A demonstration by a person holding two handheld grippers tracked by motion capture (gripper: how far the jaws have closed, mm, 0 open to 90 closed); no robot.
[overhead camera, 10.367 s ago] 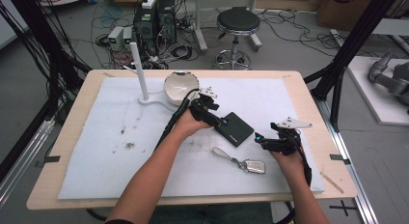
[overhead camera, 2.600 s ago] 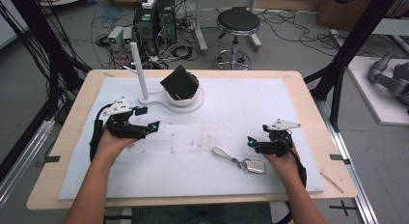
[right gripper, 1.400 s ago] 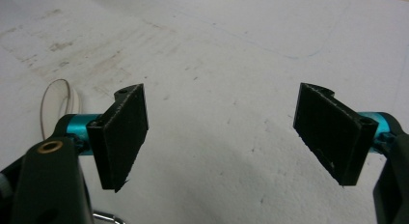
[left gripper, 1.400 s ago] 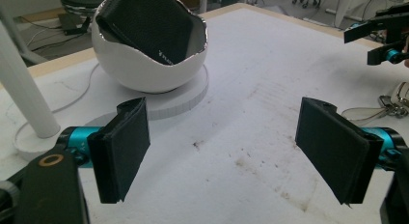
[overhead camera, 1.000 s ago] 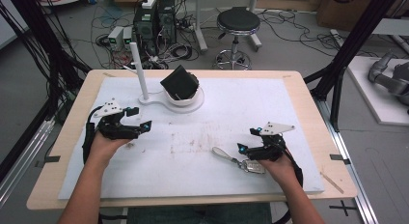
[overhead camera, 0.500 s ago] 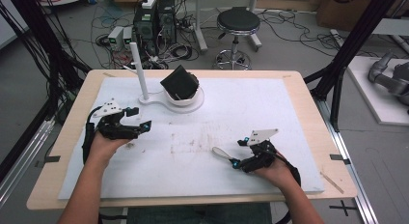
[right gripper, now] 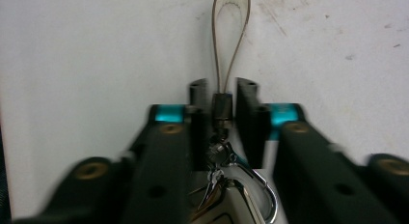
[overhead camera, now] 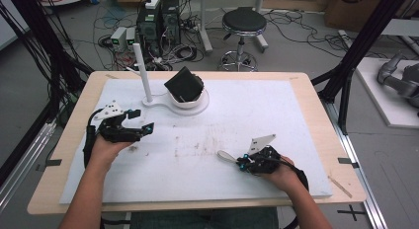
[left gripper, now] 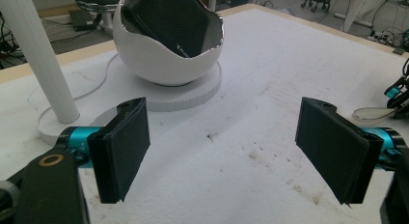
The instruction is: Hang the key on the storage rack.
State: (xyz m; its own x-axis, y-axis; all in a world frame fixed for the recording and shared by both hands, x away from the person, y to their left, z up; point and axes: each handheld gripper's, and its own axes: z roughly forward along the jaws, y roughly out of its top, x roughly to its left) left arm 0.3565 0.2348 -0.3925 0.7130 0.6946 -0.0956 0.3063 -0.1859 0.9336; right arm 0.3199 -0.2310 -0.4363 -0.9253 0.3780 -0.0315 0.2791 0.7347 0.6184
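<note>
Left gripper: our left gripper [overhead camera: 132, 129] hovers over the left of the table [overhead camera: 306, 115], jaws spread wide with nothing between them; we judge its share finished for now.
White bowl: the white bowl [left gripper: 166, 55] stands on its round base beside the white post [overhead camera: 142, 73], with the black wallet [left gripper: 171, 19] leaning inside it, so that placing looks done to us.
Key ring: the key ring [right gripper: 226, 185] lies on the table at the right, its loop strap [overhead camera: 226, 155] reaching out toward the left.
Right gripper: our right gripper [right gripper: 223, 96] sits low over the key ring, jaws drawn in close on either side of the strap's dark collar; a sliver of gap shows, so we judge the pinch not yet complete.
Left to do: lifting the key ring, we suppose.
Views: the right gripper view reveals collar and clasp; the high view gives the layout.
</note>
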